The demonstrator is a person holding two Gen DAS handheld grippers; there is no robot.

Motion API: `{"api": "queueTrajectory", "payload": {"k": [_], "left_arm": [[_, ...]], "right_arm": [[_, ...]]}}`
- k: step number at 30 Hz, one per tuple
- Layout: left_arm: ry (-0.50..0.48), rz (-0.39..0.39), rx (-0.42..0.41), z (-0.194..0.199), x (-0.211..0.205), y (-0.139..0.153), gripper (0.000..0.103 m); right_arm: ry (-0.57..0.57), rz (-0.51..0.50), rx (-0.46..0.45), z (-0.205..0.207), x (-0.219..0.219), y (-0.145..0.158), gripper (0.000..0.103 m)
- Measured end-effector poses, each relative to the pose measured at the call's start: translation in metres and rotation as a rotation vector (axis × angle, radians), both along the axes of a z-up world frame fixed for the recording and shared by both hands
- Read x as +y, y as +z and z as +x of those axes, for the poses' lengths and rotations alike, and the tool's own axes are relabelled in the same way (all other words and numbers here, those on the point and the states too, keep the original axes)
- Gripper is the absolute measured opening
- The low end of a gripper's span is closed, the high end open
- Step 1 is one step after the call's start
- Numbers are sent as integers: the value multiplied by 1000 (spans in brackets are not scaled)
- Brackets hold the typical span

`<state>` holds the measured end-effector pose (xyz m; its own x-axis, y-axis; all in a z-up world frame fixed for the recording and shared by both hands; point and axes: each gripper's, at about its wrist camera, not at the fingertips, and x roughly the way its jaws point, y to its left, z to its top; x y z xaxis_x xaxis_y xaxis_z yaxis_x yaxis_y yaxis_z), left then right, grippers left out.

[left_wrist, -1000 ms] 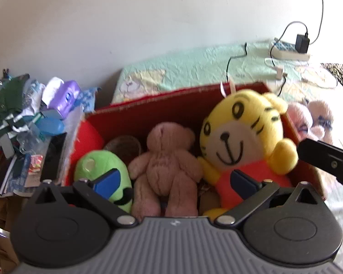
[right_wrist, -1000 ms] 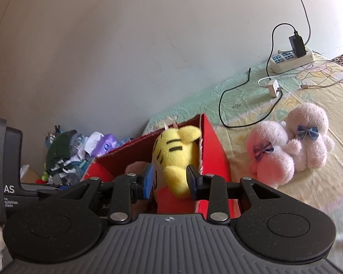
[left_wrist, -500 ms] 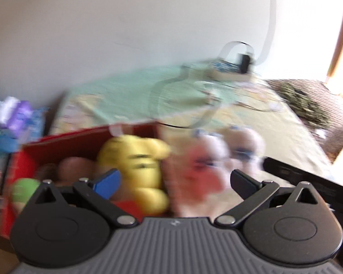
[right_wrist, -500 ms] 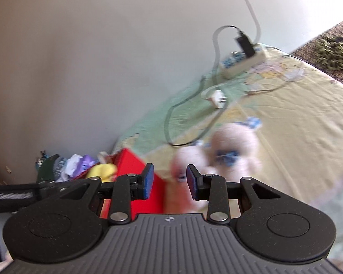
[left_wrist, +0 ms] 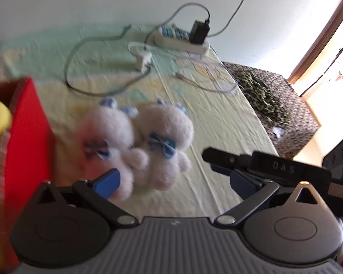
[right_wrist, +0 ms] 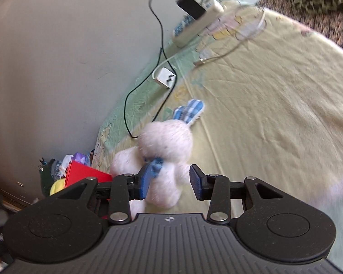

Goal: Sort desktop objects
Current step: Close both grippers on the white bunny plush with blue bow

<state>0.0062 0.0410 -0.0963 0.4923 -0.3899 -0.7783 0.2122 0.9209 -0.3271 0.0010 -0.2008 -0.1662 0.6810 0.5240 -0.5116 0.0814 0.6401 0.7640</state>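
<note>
Two white plush bunnies (left_wrist: 137, 141) lie just ahead of the wide-spread left gripper (left_wrist: 173, 182), the right gripper (right_wrist: 170, 183) parted around one bunny, red box (left_wrist: 27, 132) off left.

A bed (right_wrist: 274, 105) covered in a pale yellow and green cartoon-print sheet carries everything here. Straight ahead of the right gripper (right_wrist: 170, 183), two white plush bunnies (left_wrist: 146, 141) with blue bows lie side by side on it. Left of them stands a red box (left_wrist: 27, 132). Farther off, by the wall, lie a white power strip (left_wrist: 180, 40), a white charger (right_wrist: 166, 77) and loose cables (right_wrist: 144, 86).
</note>
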Motion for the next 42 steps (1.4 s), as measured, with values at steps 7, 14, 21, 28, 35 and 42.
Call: {"api": "queueTrajectory", "payload": {"k": [7, 14, 21, 28, 35, 42], "left_arm": [[25, -94, 8, 12, -8, -22, 102], [-33, 59, 7, 28, -30, -41, 102], [-42, 142, -11, 43, -39, -47, 102], [-52, 184, -25, 53, -43, -51, 102], [-57, 174, -26, 55, -45, -52, 102], [-116, 170, -34, 35, -66, -50, 102]], "right_arm": [[82, 113, 27, 24, -15, -15, 44], [164, 168, 66, 47, -15, -30, 45], [242, 199, 73, 69, -6, -37, 45], [267, 207, 72, 87, 2, -45, 46], [290, 221, 66, 88, -2, -47, 37], [274, 206, 79, 71, -23, -41, 34]]}}
